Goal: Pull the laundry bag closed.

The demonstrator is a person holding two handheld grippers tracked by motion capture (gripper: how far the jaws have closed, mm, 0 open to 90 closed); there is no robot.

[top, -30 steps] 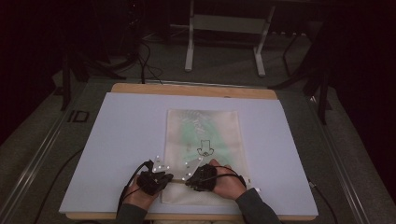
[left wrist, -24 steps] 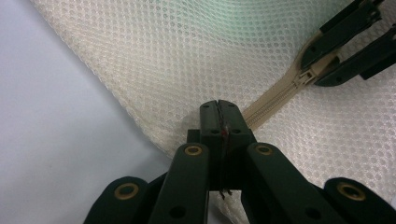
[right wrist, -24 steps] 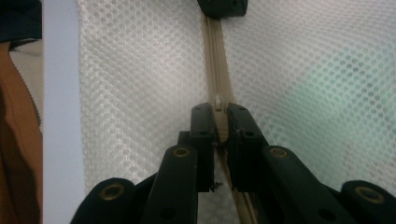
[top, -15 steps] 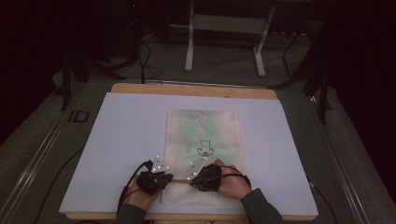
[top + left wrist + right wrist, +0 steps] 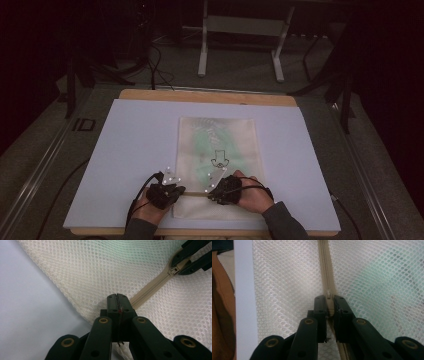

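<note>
Jaws: my left gripper [image 5: 117,298] is clenched on the mesh bag's [image 5: 220,145] edge at the zipper's [image 5: 150,288] end; my right gripper [image 5: 330,300] is clamped on the small zipper slider [image 5: 328,294]. The bag is a flat, cream, honeycomb-mesh rectangle with a beige zipper tape and something pale green inside. It lies mid-table on the smooth white sheet [image 5: 130,150], near my edge.
</note>
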